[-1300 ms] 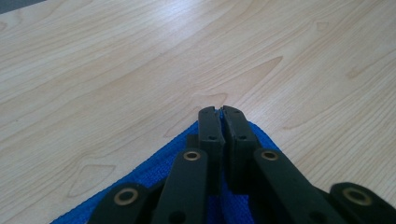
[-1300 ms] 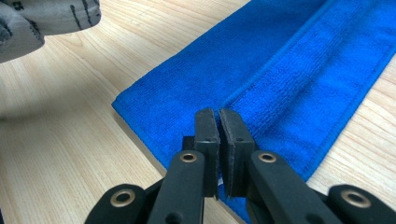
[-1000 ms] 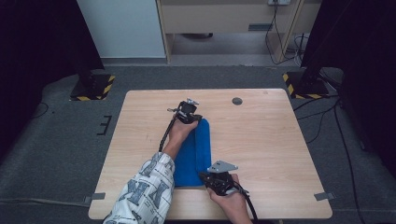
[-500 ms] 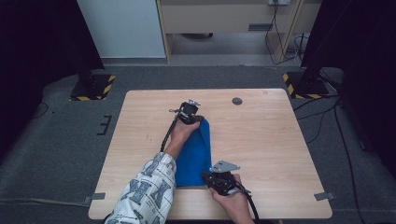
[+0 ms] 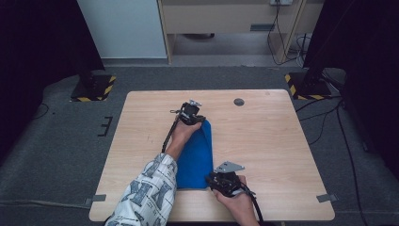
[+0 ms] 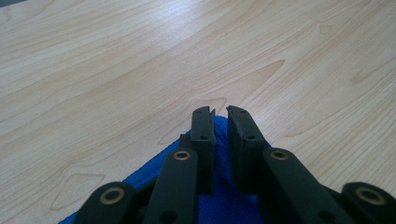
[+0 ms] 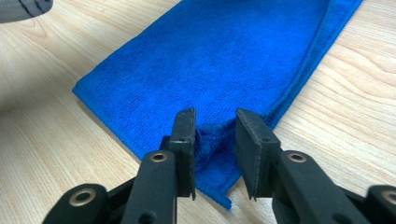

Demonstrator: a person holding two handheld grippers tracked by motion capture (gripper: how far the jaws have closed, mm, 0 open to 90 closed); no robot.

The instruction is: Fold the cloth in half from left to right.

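The folded blue microfibre cloth (image 5: 195,155) lies flat on the pale wooden surface (image 5: 273,141); it looks light, limp and soft, best pinched at corners. Both grippers' jaws have just been opening: the left gripper (image 6: 220,112) stands slightly parted over the far corner, the right gripper (image 7: 215,119) apart around the near one, with neither pressing.

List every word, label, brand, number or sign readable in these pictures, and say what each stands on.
None can be read.
Blue cloth: plain, no tag or print in sight.
Wooden table: bare grain, no marking.
Left gripper and right gripper: black jaws with brass rivets, no lettering.
Patterned sleeve: a print, no legible letters.
Yellow-and-black striped stand bases: warning stripes, no words.
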